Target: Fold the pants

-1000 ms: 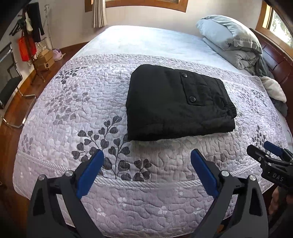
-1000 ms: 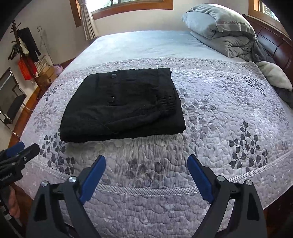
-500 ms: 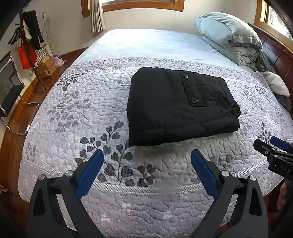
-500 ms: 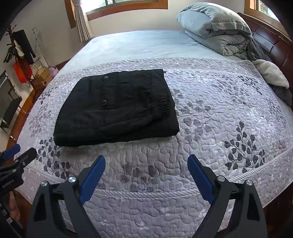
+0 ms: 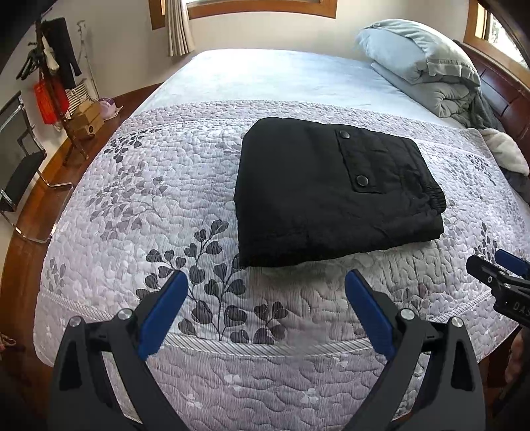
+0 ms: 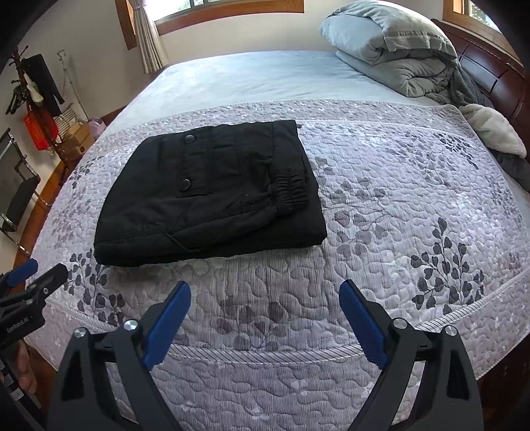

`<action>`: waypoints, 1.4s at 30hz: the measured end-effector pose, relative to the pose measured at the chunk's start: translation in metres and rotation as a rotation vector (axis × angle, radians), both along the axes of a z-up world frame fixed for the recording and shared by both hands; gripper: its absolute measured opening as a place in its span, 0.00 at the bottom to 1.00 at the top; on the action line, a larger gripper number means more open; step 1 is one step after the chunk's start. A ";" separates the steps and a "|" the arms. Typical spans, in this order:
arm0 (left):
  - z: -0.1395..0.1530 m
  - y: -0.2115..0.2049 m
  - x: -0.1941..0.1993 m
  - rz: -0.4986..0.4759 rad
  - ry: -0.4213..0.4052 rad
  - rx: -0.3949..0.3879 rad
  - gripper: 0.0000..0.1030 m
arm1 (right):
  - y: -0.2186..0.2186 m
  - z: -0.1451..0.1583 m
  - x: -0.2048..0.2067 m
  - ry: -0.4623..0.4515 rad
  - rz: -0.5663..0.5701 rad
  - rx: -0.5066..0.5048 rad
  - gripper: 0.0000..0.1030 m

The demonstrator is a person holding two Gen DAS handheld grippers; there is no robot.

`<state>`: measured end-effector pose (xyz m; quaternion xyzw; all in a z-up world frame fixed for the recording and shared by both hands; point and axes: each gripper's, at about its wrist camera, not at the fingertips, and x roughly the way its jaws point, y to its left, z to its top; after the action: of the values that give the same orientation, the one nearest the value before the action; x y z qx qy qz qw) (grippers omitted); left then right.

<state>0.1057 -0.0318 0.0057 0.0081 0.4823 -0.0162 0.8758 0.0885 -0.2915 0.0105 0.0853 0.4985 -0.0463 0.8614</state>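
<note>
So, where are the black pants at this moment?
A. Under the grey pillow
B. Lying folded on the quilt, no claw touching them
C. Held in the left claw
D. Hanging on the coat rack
B: the pants lie folded on the quilt, and both the left claw and the right claw are open, apart from them.

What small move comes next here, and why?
Probably just back both grippers away and stop. The black pants already lie as a compact folded rectangle on the quilt, and the left gripper and right gripper are open, empty and clear of the fabric.

bright daylight from window [image 6: 228, 10] | glare on far sheet [image 5: 265, 73] | sharp | fisheye-bent, dark corners
</note>
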 end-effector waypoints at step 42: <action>-0.004 0.001 0.000 0.002 -0.012 0.025 0.93 | 0.003 -0.003 0.005 0.017 0.017 -0.015 0.89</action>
<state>0.1058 -0.0304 0.0016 0.0188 0.4773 -0.0090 0.8785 0.0935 -0.2890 0.0073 0.0740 0.5063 -0.0433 0.8581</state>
